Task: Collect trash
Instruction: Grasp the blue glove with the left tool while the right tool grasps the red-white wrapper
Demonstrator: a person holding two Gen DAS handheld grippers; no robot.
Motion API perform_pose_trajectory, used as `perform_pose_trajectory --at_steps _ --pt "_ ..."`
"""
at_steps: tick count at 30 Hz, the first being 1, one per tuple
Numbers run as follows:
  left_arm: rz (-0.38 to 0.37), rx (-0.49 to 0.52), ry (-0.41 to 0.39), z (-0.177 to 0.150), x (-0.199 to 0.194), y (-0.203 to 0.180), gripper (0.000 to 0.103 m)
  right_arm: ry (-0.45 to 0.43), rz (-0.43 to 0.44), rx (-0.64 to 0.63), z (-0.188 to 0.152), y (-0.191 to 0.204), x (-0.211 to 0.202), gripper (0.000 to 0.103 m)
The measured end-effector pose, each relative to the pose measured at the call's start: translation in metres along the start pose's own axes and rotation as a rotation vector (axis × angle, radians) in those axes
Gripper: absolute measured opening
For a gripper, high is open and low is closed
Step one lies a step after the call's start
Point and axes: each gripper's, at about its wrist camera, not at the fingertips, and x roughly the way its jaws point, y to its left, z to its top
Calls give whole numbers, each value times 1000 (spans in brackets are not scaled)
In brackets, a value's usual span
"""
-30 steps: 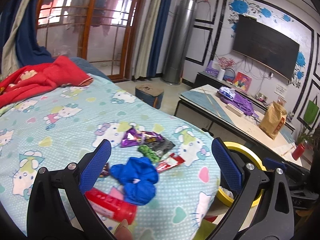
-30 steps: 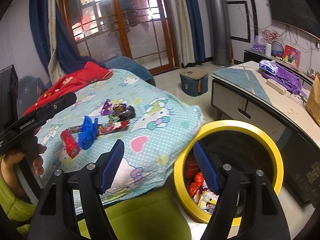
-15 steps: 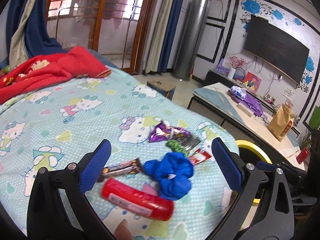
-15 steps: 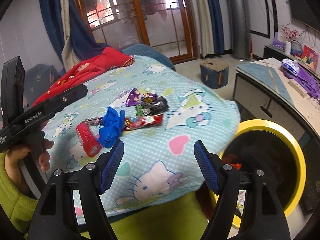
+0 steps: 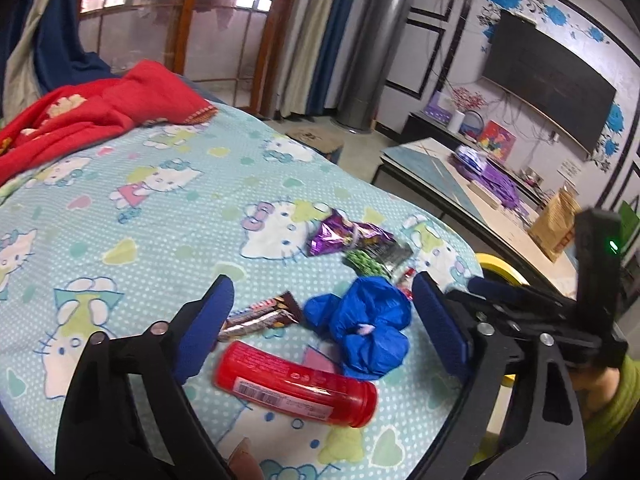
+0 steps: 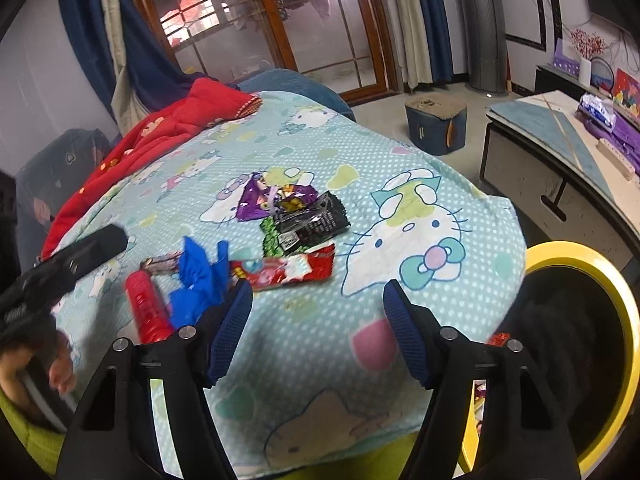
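Trash lies on the Hello Kitty bedspread point(image 5: 160, 208): a red tube point(image 5: 294, 385), a crumpled blue glove point(image 5: 366, 326), a brown bar wrapper point(image 5: 260, 316), a purple wrapper point(image 5: 340, 234), a black packet point(image 6: 316, 222) and a red wrapper point(image 6: 286, 269). My left gripper point(image 5: 324, 324) is open and empty, with the tube and glove between its fingers. My right gripper point(image 6: 318, 336) is open and empty above the bed's near edge, short of the red wrapper. A yellow-rimmed bin point(image 6: 624, 344) stands at the right.
A red blanket point(image 5: 88, 116) lies at the head of the bed. A low table point(image 6: 560, 160) with purple items stands beyond the bin. A small blue stool point(image 6: 436, 120) is on the floor. The right gripper's body point(image 5: 560, 312) shows in the left wrist view.
Both grippers have moved over the bed toward the trash. The left one has come down around the tube and glove. The bin has slid to the right edge of the right wrist view.
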Motion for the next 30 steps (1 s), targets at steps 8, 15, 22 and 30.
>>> perform_pose_trajectory --at_steps 8,15,22,30 --pt "-58 61 63 -10 16 -19 74 60 55 81 6 -17 27 54" --pt "-44 140 99 -20 30 -36 71 62 94 93 4 -18 33 35" --pt "-28 157 144 -26 42 -40 50 35 71 85 -2 -17 28 4" --pt "-42 143 175 -30 47 -37 21 -17 16 45 -4 -15 13 1"
